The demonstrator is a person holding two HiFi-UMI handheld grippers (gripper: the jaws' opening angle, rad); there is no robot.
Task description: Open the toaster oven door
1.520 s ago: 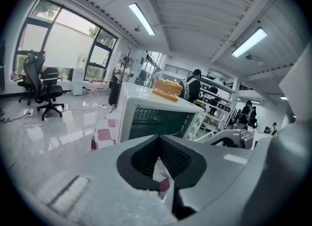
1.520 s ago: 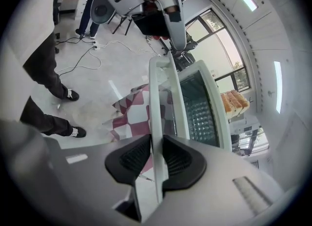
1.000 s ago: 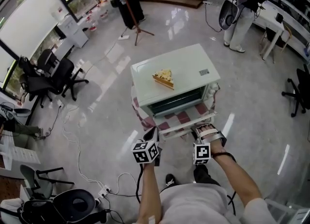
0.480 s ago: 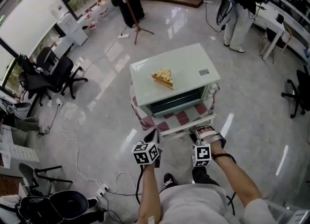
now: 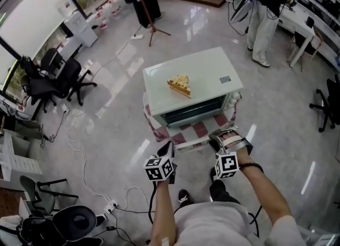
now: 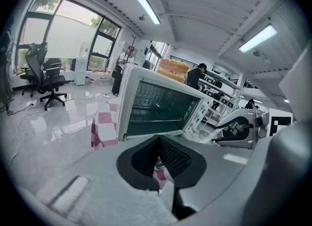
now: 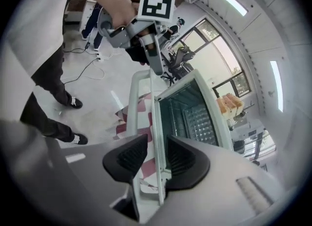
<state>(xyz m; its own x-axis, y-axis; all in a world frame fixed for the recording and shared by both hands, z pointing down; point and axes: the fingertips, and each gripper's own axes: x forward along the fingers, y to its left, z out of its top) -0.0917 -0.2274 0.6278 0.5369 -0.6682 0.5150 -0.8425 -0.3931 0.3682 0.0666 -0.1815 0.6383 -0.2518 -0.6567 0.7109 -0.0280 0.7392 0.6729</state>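
The toaster oven (image 5: 195, 77) is sitting on the checked-cloth counter (image 5: 203, 129), its door (image 5: 197, 140) lying lowered toward the near side; the right gripper (image 7: 155, 147) is straddling the door's edge, its fingers apart and just opening; the left gripper (image 6: 158, 142) is hovering at the near left, fingers together.

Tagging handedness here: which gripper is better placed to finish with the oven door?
Right. The right gripper has its jaws astride the lowered door edge, and they have just been opening. The left gripper is shut and off the door.
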